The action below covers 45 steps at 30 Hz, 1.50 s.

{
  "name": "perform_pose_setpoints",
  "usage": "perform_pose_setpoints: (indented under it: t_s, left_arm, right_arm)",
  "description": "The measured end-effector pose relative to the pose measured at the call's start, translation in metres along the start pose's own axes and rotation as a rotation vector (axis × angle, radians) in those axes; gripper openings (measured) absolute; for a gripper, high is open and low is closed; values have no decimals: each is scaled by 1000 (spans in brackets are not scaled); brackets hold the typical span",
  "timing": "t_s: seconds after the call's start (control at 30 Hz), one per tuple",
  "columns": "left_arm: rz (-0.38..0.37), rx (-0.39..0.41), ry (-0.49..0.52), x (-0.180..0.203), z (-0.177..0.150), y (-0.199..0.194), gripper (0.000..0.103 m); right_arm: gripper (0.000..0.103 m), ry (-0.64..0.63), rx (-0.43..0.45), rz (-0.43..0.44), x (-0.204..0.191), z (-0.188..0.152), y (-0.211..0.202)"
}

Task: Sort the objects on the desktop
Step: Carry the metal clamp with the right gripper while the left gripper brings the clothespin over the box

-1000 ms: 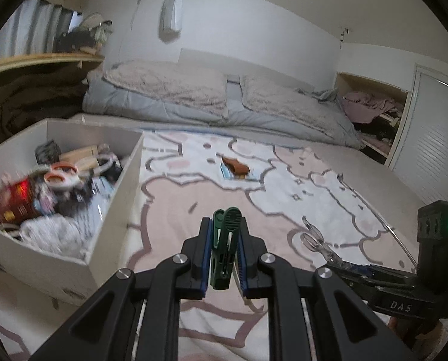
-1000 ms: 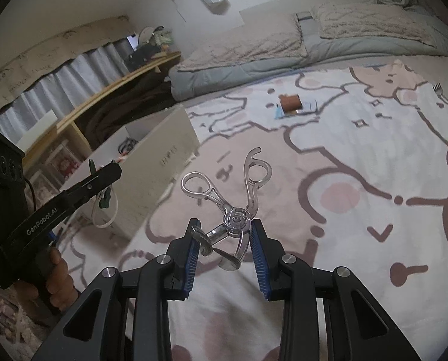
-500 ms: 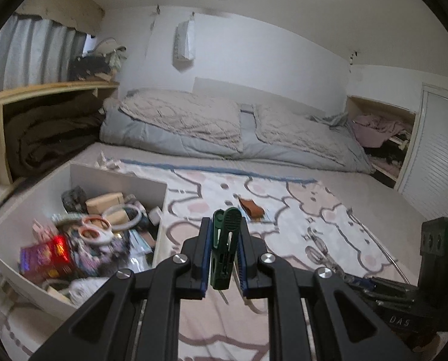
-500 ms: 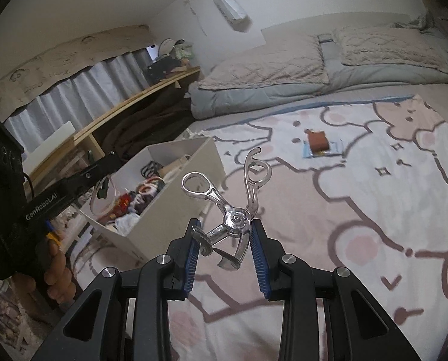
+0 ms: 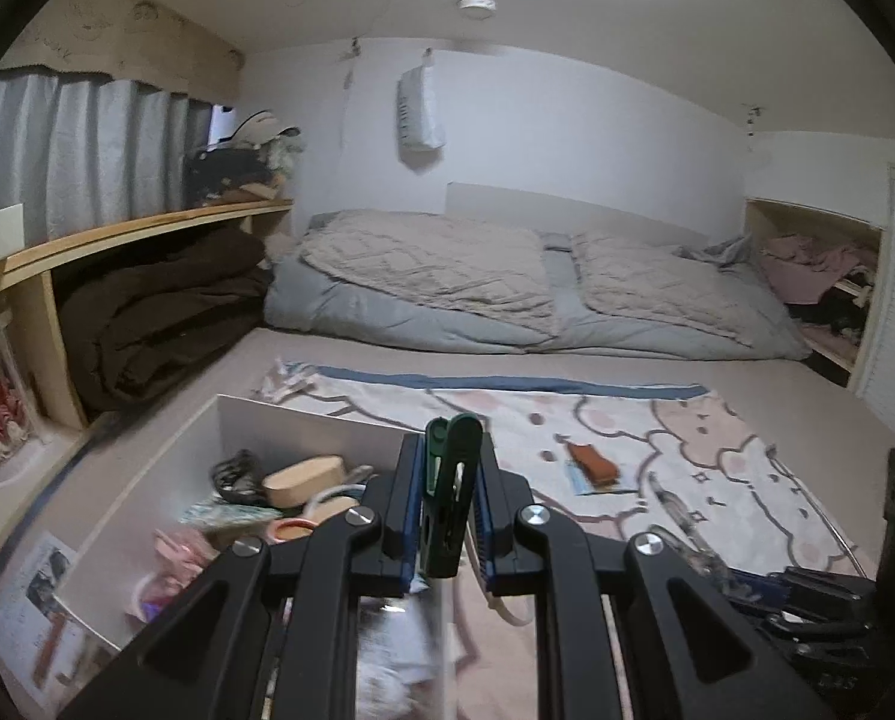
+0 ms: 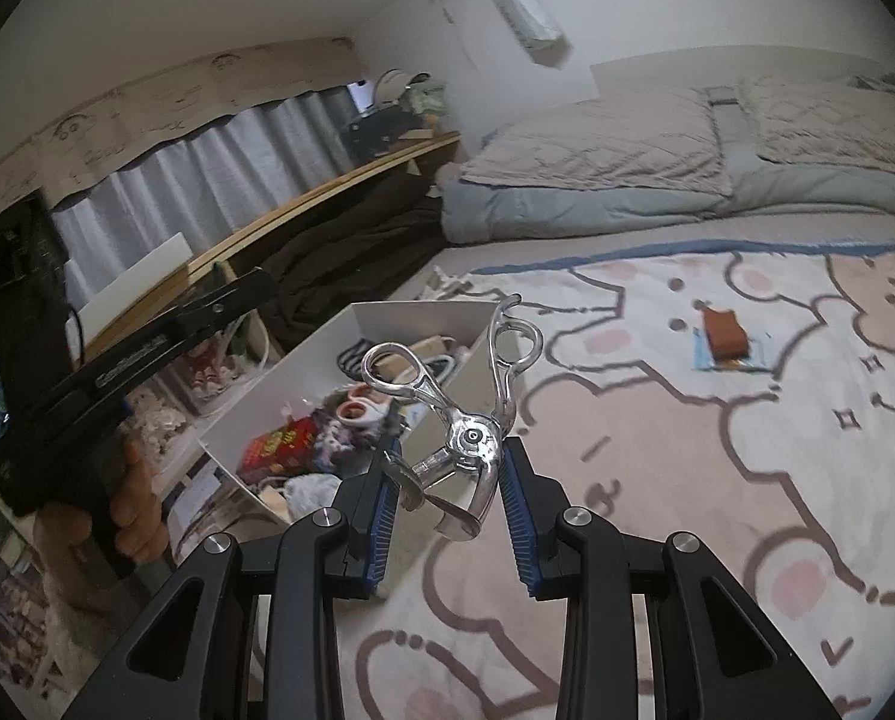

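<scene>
Green plastic clip [image 5: 451, 492] stands upright at lower centre of the left view, clenched between the jaws of the left gripper [image 5: 447, 510]; held by its body so it can be dropped clear, by the look of it; below and lower left sits the white box [image 5: 303, 420], already cluttered with small items. Polished metal eyelash curler [image 6: 465, 414] sits centre frame in the right view, the right gripper [image 6: 450, 489] grasping it near the pivot, ring handles pointing away; the box lies just behind it, centre left. A hand [image 6: 129, 516] at lower left carries the other gripper. Brown object on a blue packet [image 6: 726, 339] remains on the patterned blanket [image 6: 747, 480], upper right. Against the earlier frames: both grippers higher and nearer the box, which fills more of each view; grips unchanged; likely both items go in next.
</scene>
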<state>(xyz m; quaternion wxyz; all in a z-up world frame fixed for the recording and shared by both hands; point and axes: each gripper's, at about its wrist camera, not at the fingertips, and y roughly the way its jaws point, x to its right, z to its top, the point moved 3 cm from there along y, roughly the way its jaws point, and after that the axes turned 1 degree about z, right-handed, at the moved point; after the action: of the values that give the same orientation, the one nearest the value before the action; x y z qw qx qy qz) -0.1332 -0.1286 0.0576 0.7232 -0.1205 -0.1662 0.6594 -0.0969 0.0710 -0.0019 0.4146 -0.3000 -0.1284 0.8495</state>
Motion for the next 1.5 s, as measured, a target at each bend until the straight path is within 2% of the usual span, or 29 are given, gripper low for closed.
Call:
perform_pose_setpoints:
  t_s: [0.07, 0.23, 0.33, 0.5, 0.63, 1.07, 1.3, 1.5]
  left_arm:
    - [-1, -11, -17, -15, 8, 2, 16]
    - [53, -19, -53, -54, 30, 5, 16]
    - [137, -28, -46, -75, 38, 11, 16]
    - [241, -86, -26, -103, 40, 33, 16]
    - [297, -139, 4, -118, 34, 56, 16]
    - [328, -388, 40, -150, 0, 133, 16]
    - [339, -441, 27, -157, -14, 147, 16]
    - [359, -460, 56, -157, -23, 159, 16]
  right_arm:
    - [34, -7, -3, 11, -7, 5, 7]
    - [34, -34, -16, 54, -28, 12, 26]
    - [34, -42, -35, 82, -39, 14, 36]
    - [34, -53, -56, 118, -55, 13, 49]
    - [34, -69, -72, 128, -63, 9, 56]
    - [34, -91, -94, 127, -65, -2, 58]
    - [34, -89, -103, 130, -61, -5, 59]
    - [34, -82, -118, 129, -58, -9, 62]
